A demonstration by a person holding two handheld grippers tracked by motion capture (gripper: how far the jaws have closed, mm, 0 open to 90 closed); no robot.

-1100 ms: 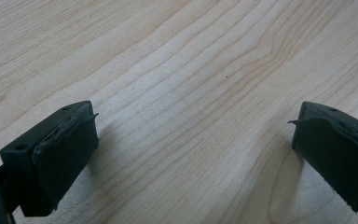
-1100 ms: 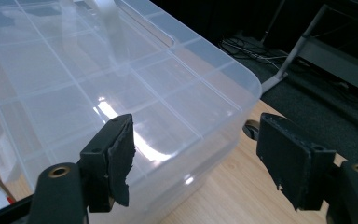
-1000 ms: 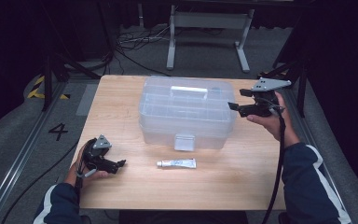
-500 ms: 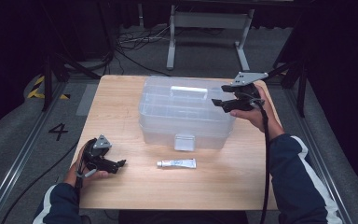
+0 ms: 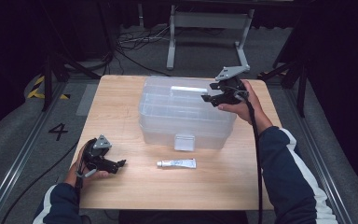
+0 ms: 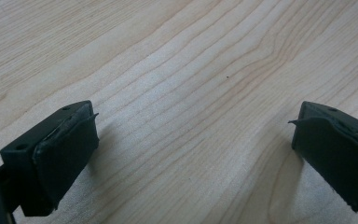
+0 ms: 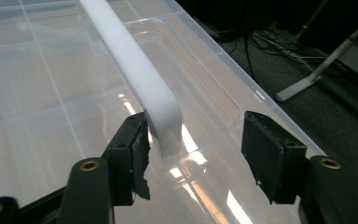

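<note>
**Gripper lines up on storage box handle**

Dark studio floor, trailing cables and a metal stand frame a pale wooden table (image 5: 121,100), where a person seated at the near edge works with a hand-held gripper in each hand. At the table's centre sits a clear plastic storage box (image 5: 186,114), lid on and front latch facing the person, with a white carrying handle (image 7: 135,70) running along the lid.

The right gripper (image 5: 209,99) hangs over the right end of the lid, jaws set wide. Its own view shows them straddling the end of the handle, the left pad close against it and the right pad well clear. That placement suggests an approach to grasp the handle, perhaps to lift or shift the box; nothing is clamped yet.

The left gripper (image 5: 119,164) rests low at the near left corner of the table, jaws likewise wide apart with bare wood between them. It appears parked out of the way while the other hand works.

A small white tube (image 5: 176,163) lies flat on the wood just in front of the box latch, between the person and the box, untouched by either gripper.
</note>
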